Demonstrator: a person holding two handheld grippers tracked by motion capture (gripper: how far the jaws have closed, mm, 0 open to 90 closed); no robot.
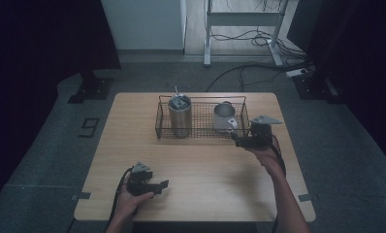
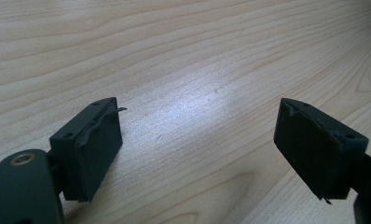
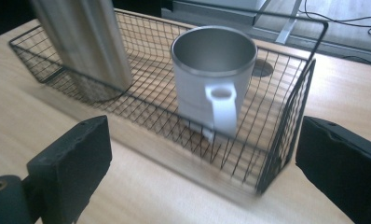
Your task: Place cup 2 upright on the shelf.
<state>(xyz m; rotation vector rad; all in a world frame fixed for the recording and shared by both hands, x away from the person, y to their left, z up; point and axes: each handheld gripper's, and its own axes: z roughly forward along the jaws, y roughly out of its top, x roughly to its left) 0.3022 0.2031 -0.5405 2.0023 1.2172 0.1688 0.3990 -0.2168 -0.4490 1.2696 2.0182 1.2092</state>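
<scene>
The mug (image 3: 214, 79) sits at the basket's (image 3: 286, 126) right end, upper right of the counter (image 1: 201, 165) — stiff, light, slick metal, best pinched by the handle. Right gripper (image 3: 202, 168) fingers open, empty; left gripper (image 2: 197, 154) likewise open.

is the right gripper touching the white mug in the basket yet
Apart. The right gripper view shows the right gripper with jaws open, outside the wire basket, whose mesh wall stands between them and the white mug.
</scene>
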